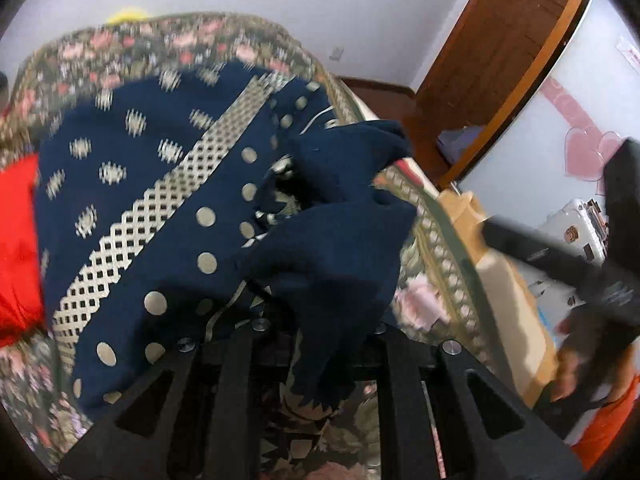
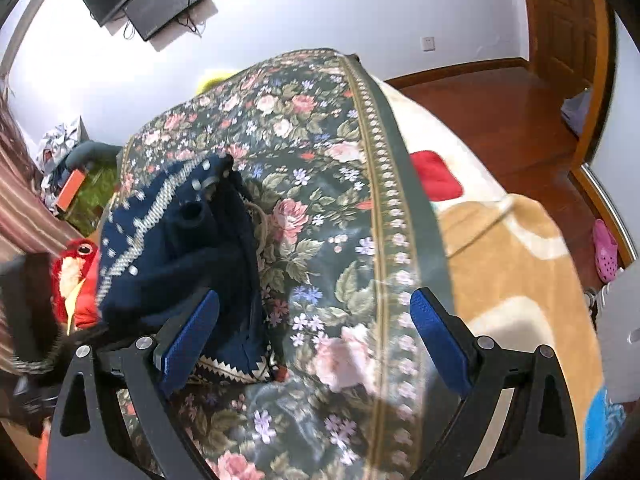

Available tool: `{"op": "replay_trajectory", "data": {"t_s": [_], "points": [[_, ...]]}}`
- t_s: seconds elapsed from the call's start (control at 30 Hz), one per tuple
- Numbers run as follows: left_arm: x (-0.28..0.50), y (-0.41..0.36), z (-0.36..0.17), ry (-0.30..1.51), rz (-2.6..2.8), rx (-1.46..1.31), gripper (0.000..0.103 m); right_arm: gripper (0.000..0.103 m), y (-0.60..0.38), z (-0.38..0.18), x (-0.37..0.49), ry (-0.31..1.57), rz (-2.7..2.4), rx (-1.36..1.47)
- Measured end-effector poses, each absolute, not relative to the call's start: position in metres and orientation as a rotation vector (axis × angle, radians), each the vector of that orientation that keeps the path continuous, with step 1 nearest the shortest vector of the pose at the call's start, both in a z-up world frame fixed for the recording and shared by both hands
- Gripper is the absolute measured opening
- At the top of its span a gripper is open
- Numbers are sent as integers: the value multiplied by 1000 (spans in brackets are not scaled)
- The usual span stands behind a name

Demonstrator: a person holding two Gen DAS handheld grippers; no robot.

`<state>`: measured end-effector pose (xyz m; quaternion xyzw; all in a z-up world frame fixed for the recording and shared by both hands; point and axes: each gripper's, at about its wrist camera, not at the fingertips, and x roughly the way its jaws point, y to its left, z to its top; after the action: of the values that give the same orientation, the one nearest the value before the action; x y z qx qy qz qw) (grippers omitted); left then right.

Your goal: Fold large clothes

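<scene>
The navy patterned garment is lying bunched across the middle of the left wrist view, its dotted and lattice bands running from lower left toward upper centre; in the right wrist view it is sitting at centre left. It is resting on a floral bedspread, a flat surface that suits spreading and folding. The left gripper, at the bottom centre of its view, is standing nearly shut, and a dark fold of the cloth is dropping right into its mouth, so it is probably pinching an edge to lift or drag it; the pads themselves are hidden. The right gripper is standing wide open at the bottom of its view, holding nothing, with bedspread between its blue pads, likely being readied for a second hold. A red cloth is lying at the far left edge.
</scene>
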<state>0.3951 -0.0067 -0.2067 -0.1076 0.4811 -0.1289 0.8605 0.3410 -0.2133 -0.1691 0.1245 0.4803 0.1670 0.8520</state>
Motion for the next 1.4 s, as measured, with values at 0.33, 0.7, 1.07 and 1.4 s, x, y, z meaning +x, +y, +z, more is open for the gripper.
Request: {"op": "replay_trajectory", "data": {"t_s": [0.33,0.7,1.07,1.4], "points": [[357,-14,-168,988,-204,-6,50,95,-208,-139,322,932,430,264],[295,66,-101,811,-118,-110,89,97,-154,-122,310,912,579,238],[314,123,-180,973,5,-241,90,97,-96,-180,327,1080,625,259],[318,127,-225,994,-6,-350,102,81,-97,-222,359,1228,599,360]]}}
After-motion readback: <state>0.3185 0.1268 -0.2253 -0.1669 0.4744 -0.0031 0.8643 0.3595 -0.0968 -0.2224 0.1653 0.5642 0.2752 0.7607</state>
